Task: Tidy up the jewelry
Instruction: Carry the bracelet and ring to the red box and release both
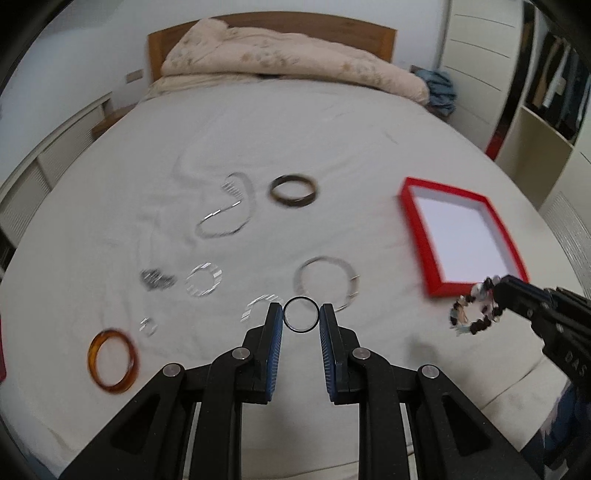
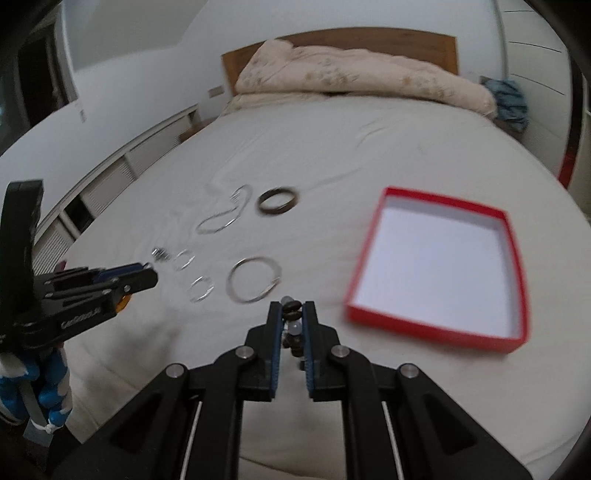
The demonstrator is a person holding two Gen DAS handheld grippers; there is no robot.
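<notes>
Well, from my left wrist camera I look across a white bedsheet (image 1: 332, 122) toward a wooden headboard (image 1: 269, 26) with a beige quilt (image 1: 288, 55) heaped against it; open shelving stands at the far right. My left gripper (image 1: 301, 320) pinches a thin black ring (image 1: 301, 319) between its blue pads, lifted off the sheet. Taking the red box (image 1: 461, 236) as landmark — shallow, white inside, empty — a dark bangle (image 1: 293, 191) lies well left of it, a silver hoop (image 1: 327, 282) nearer on the same side, an amber bangle (image 1: 112, 363) far left. Just below the box's near corner, my right gripper (image 1: 493, 286) clamps a beaded bracelet (image 1: 474, 310), dark and pale beads dangling.

From my right wrist camera, the right gripper (image 2: 292, 317) is closed on those beads (image 2: 291, 314), just left of the box's (image 2: 439, 269) near corner. The left gripper (image 2: 147, 271) sits far left; white lettering on its body is too blurred to read.
</notes>
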